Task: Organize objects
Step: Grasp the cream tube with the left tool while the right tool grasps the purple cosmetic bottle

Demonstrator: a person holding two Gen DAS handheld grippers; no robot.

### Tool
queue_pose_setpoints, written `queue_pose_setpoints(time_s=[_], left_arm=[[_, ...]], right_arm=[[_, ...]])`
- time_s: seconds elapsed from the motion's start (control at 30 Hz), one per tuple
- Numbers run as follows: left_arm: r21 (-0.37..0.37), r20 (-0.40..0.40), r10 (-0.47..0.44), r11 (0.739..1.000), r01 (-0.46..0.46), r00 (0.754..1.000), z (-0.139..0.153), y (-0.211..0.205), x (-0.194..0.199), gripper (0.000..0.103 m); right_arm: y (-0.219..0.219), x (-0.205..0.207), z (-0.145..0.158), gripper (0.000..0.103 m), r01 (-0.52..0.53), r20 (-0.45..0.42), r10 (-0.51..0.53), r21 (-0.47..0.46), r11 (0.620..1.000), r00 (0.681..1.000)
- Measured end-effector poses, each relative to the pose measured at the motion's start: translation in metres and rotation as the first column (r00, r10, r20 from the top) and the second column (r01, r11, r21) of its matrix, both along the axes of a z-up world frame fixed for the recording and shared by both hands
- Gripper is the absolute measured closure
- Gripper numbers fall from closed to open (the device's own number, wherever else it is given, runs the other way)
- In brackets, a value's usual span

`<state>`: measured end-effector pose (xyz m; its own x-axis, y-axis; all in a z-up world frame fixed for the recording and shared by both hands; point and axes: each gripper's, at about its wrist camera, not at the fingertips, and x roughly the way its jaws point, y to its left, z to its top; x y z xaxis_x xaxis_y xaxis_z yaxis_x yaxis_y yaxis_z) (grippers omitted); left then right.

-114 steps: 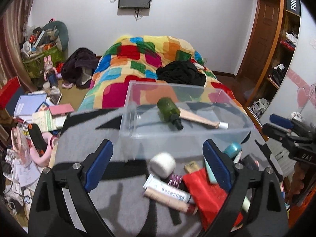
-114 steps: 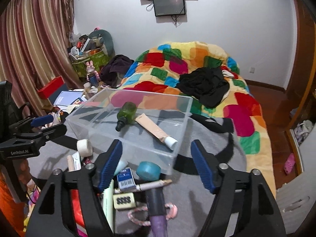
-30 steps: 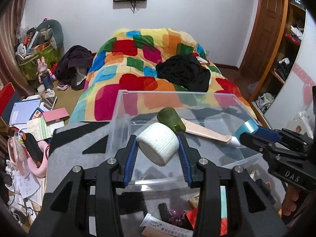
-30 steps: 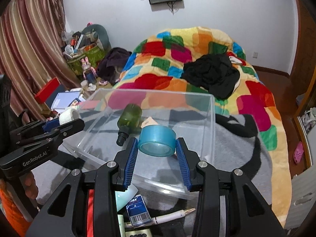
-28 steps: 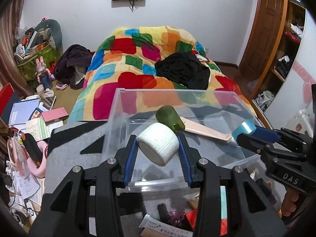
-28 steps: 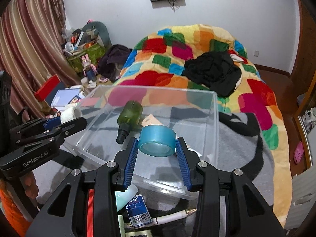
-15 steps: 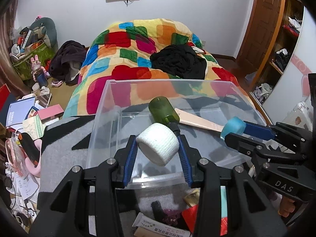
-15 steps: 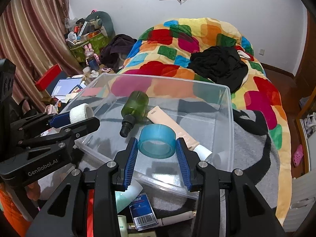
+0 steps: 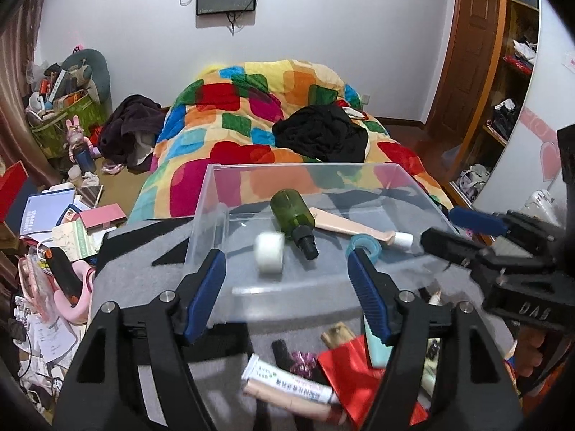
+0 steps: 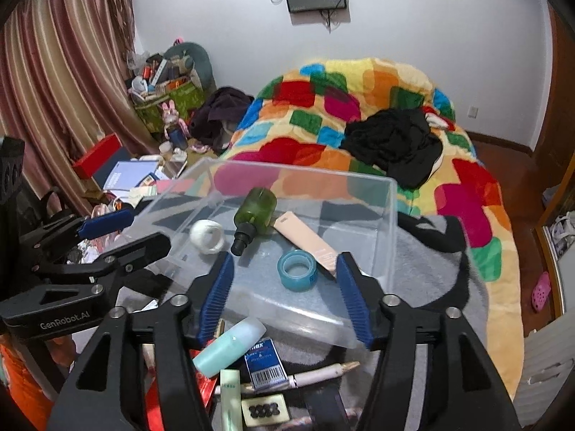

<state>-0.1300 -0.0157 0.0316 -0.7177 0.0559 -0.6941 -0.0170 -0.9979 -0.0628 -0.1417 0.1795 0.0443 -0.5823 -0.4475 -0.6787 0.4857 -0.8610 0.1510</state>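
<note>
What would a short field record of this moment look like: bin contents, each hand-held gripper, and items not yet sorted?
container: clear plastic bin on a grey blanket
in bin: white tape roll, blue tape roll, green bottle on its side, beige tube
left hand-held gripper: jaws opening, nothing between the pads
right hand-held gripper: jaws opening, nothing gripped
still outside bin: pale teal bottle, barcode box, pen, red packet
stage: both rolls released into bin
</note>
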Motion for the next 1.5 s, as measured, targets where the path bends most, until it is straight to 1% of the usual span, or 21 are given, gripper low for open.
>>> queue_pose_setpoints(time_s=[0.07, 0.1, 0.17, 0.23, 0.4, 0.47, 0.63, 0.77, 0.83, 0.93, 0.97, 1.03, 1.1, 1.13, 1.17, 1.2, 1.23, 1.33, 1.4, 1.47, 1.5], left_arm=[[-0.007, 0.000, 0.001, 1.000, -0.001, 1.000, -0.003, 0.001, 0.009, 0.019], [-0.012, 0.000, 0.004, 1.000, -0.004, 1.000, -0.005, 0.001, 0.014, 0.018], [-0.023, 0.013, 0.010, 1.000, -0.009, 1.000, -0.011, 0.001, 0.023, 0.018], [-0.021, 0.030, 0.016, 1.000, -0.015, 0.999, -0.019, 0.000, 0.032, 0.018], [0.012, 0.094, 0.029, 0.999, -0.030, 0.995, -0.043, -0.003, 0.048, 0.018], [0.029, 0.117, 0.033, 0.999, -0.037, 0.993, -0.052, -0.001, 0.054, 0.018], [0.000, 0.147, 0.065, 0.998, -0.066, 0.987, -0.075, 0.001, 0.067, 0.018], [0.012, 0.148, 0.084, 0.996, -0.087, 0.985, -0.078, -0.009, 0.080, 0.018], [-0.004, 0.152, 0.108, 0.994, -0.109, 0.982, -0.078, -0.017, 0.088, 0.018], [-0.008, 0.163, 0.129, 0.992, -0.129, 0.978, -0.080, -0.025, 0.094, 0.018], [-0.010, 0.162, 0.132, 0.991, -0.132, 0.978, -0.079, -0.026, 0.096, 0.018], [-0.013, 0.158, 0.131, 0.991, -0.131, 0.979, -0.079, -0.026, 0.097, 0.018], [-0.015, 0.149, 0.124, 0.992, -0.123, 0.981, -0.079, -0.022, 0.096, 0.022], [-0.027, 0.143, 0.122, 0.992, -0.120, 0.982, -0.080, -0.019, 0.094, 0.029], [-0.039, 0.139, 0.122, 0.992, -0.118, 0.983, -0.081, -0.016, 0.092, 0.036], [-0.060, 0.128, 0.119, 0.992, -0.112, 0.985, -0.081, -0.012, 0.091, 0.039], [-0.060, 0.122, 0.110, 0.993, -0.103, 0.986, -0.081, -0.010, 0.088, 0.047], [-0.062, 0.109, 0.094, 0.994, -0.088, 0.990, -0.081, -0.005, 0.088, 0.062], [-0.063, 0.101, 0.096, 0.994, -0.090, 0.990, -0.081, -0.005, 0.090, 0.071], [-0.057, 0.100, 0.091, 0.995, -0.085, 0.991, -0.080, -0.006, 0.091, 0.084], [-0.048, 0.100, 0.090, 0.995, -0.085, 0.991, -0.080, -0.008, 0.092, 0.086]], right_arm=[[0.006, 0.007, 0.003, 0.044, 0.001, -0.017, -0.001, 0.001, 1.000, 1.000], [0.008, 0.010, 0.004, 0.043, 0.003, -0.022, -0.003, 0.002, 1.000, 1.000], [0.016, 0.018, 0.004, 0.041, 0.008, -0.035, -0.008, 0.005, 1.000, 0.999], [0.024, 0.025, 0.003, 0.035, 0.017, -0.045, -0.017, 0.009, 1.000, 0.999], [0.047, 0.040, -0.009, 0.034, 0.052, -0.052, -0.050, 0.054, 0.997, 0.997], [0.057, 0.044, -0.017, 0.034, 0.070, -0.038, -0.068, 0.067, 0.995, 0.997], [0.079, 0.053, -0.044, 0.034, 0.085, 0.037, -0.088, 0.083, 0.993, 0.995], [0.088, 0.061, -0.065, 0.034, 0.076, 0.085, -0.084, 0.091, 0.993, 0.993], [0.089, 0.064, -0.074, 0.034, 0.069, 0.101, -0.077, 0.084, 0.994, 0.992], [0.086, 0.065, -0.078, 0.035, 0.059, 0.109, -0.067, 0.075, 0.995, 0.992], [0.084, 0.066, -0.078, 0.035, 0.053, 0.104, -0.061, 0.072, 0.996, 0.993], [0.081, 0.065, -0.075, 0.043, 0.039, 0.098, -0.045, 0.065, 0.997, 0.994], [0.078, 0.066, -0.073, 0.052, 0.027, 0.093, -0.033, 0.057, 0.998, 0.995], [0.076, 0.065, -0.072, 0.058, 0.023, 0.088, -0.027, 0.056, 0.998, 0.996], [0.073, 0.065, -0.070, 0.060, 0.017, 0.081, -0.022, 0.059, 0.998, 0.996], [0.071, 0.065, -0.069, 0.064, 0.013, 0.073, -0.018, 0.061, 0.998, 0.997], [0.068, 0.064, -0.067, 0.066, 0.008, 0.066, -0.012, 0.063, 0.998, 0.998], [0.059, 0.063, -0.066, 0.073, -0.015, 0.056, 0.011, 0.065, 0.998, 0.998], [0.053, 0.061, -0.068, 0.074, -0.027, 0.059, 0.022, 0.072, 0.997, 0.998], [0.047, 0.061, -0.073, 0.074, -0.029, 0.055, 0.023, 0.105, 0.994, 0.998], [0.046, 0.060, -0.076, 0.074, -0.029, 0.061, 0.022, 0.116, 0.993, 0.998]])
